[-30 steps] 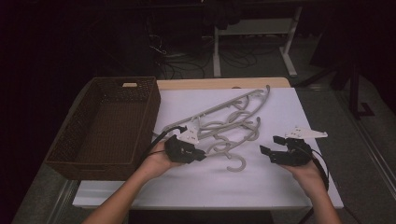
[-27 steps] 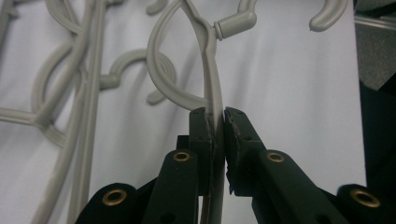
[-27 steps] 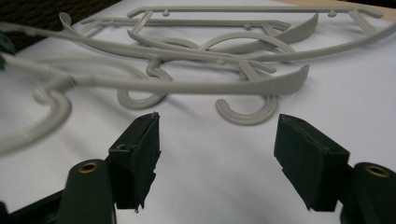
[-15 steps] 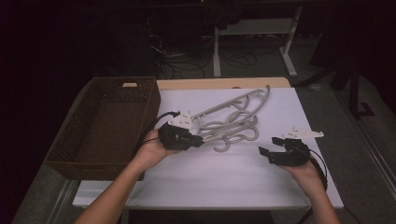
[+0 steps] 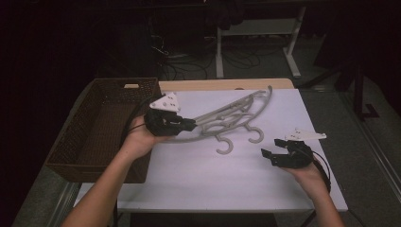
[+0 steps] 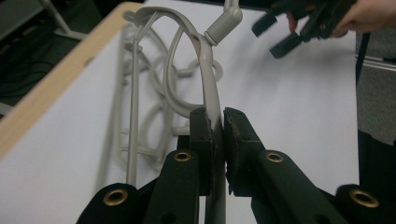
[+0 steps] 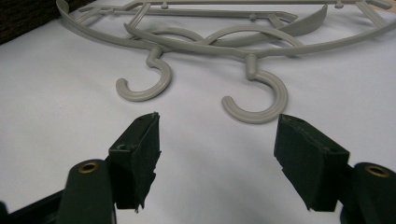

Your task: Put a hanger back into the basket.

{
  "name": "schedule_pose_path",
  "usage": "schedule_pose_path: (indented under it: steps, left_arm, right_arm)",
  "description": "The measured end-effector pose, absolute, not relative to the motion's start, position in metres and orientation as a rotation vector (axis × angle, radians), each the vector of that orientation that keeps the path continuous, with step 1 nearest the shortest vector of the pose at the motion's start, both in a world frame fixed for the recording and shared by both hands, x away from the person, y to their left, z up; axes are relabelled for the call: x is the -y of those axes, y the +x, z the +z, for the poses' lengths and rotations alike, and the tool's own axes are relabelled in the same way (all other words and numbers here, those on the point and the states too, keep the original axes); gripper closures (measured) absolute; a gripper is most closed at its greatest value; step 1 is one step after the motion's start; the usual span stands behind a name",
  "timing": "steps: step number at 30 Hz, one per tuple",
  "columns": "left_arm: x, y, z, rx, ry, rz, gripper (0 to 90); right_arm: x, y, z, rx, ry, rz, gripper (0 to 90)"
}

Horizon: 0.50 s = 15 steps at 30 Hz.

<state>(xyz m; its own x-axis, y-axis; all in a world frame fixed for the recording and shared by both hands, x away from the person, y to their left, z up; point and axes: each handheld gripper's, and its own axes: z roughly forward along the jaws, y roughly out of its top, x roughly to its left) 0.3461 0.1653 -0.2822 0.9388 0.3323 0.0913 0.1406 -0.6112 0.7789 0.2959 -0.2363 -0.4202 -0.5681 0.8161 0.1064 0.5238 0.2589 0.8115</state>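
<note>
Since a moment ago my left gripper (image 5: 189,124) has travelled up and to the left toward the wicker basket (image 5: 71,142), dragging the grey hangers (image 5: 227,118) along with it, and their hooks now lie farther up the white table (image 5: 198,184) than before. My left jaws are clamped on the thin arm of one hanger (image 6: 211,100); in the left gripper view the bar runs straight up between the two black pads (image 6: 201,135). The hangers lie overlapping on the white surface, just right of the basket, their two hooks (image 7: 144,84) pointing toward me. My right gripper (image 5: 272,150) rests low at the table's right side, well apart from the hangers, its jaws spread wide and holding nothing, with both hooks lying beyond its fingertips (image 7: 137,154).
</note>
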Motion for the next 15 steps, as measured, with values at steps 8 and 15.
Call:
schedule_pose_path:
  steps: [8,15]
  left_arm:
    - [-0.223,0.349,-0.243,-0.411,2.174,0.366,83.2]
    - [-0.283,0.349,-0.238,-0.526,2.131,0.410,83.1]
  right_arm:
    - [0.235,0.297,-0.421,-2.204,1.220,1.219,30.3]
    - [0.234,0.298,-0.421,-2.209,1.218,1.213,30.3]
